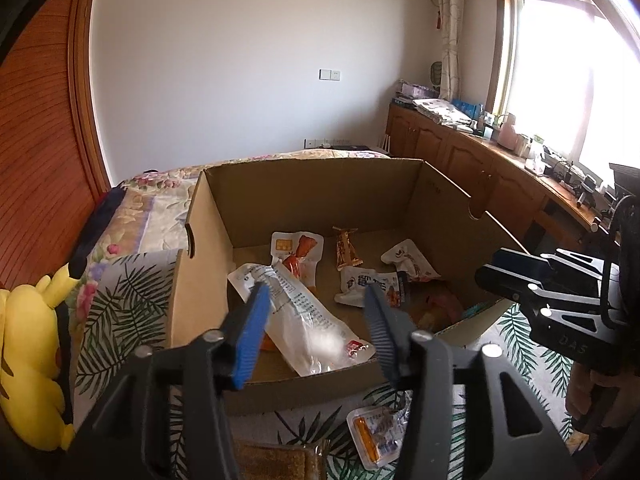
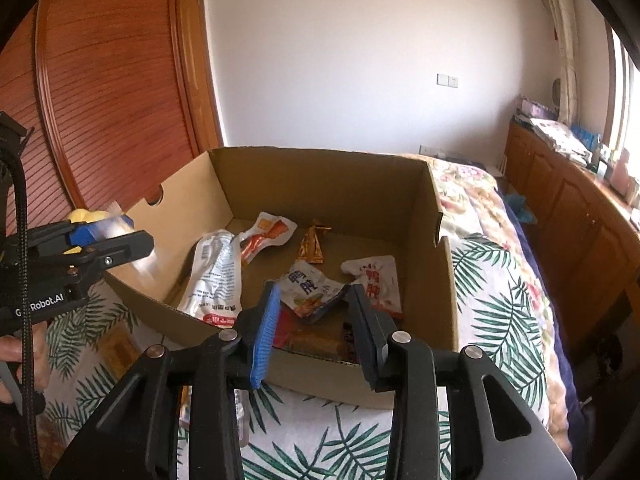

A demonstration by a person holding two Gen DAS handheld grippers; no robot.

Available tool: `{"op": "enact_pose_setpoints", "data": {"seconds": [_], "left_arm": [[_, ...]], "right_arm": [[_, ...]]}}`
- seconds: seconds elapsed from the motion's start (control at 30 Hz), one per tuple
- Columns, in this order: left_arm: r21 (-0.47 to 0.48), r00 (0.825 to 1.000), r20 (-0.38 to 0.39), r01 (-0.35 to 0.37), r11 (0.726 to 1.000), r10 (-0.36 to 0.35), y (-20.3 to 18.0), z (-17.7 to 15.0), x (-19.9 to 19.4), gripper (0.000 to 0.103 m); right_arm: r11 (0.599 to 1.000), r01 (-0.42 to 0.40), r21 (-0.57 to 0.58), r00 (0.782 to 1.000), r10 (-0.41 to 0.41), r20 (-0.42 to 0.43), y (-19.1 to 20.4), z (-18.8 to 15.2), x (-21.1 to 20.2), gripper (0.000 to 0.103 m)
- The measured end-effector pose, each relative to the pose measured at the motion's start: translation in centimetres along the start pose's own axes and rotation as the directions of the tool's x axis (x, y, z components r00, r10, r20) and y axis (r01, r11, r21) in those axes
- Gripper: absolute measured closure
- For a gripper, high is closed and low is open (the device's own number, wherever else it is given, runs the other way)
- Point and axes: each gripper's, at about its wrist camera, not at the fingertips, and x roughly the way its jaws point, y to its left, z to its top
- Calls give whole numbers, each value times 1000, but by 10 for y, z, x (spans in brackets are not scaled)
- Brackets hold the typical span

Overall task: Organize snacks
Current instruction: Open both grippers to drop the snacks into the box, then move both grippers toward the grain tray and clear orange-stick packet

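- On my left, a yellow plush toy (image 1: 28, 356) lies on the bed (image 1: 132, 292).
- My left tongs (image 1: 316, 304) hover released above the cardboard box (image 1: 200, 276), where several snack packets already lie.
- One sealed snack packet (image 1: 372, 432) waits outside; I judge it next.
- My right tongs (image 2: 312, 304) are spread, empty.
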Motion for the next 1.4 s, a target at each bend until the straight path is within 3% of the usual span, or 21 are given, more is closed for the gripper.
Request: {"op": "enact_pose_setpoints", "data": {"seconds": [0.17, 0.5, 0.73, 1.07, 1.3, 1.4], "left_arm": [[-14, 1000, 14, 9, 1000, -8, 3, -1, -2, 44], [0, 999, 34, 36, 999, -36, 8, -9, -36, 44], [64, 999, 35, 36, 997, -38, 8, -28, -66, 44], [79, 999, 16, 33, 996, -34, 14, -66, -82, 43], [56, 999, -23, 32, 998, -30, 24, -95, -72, 43], [43, 999, -46, 20, 999, -18, 31, -107, -63, 43]], "right_arm": [[1000, -12, 14, 1000, 12, 7, -1, -2, -4, 66], [997, -75, -27, 997, 76, 31, 16, -22, -35, 61], [991, -130, -33, 990, 131, 51, 30, -42, -56, 59], [984, -169, -50, 985, 170, 26, 53, -67, -58, 52], [984, -177, -26, 984, 177, -25, 63, -79, -37, 32], [986, -160, -42, 986, 158, -52, 70, -84, -25, 31]]}}
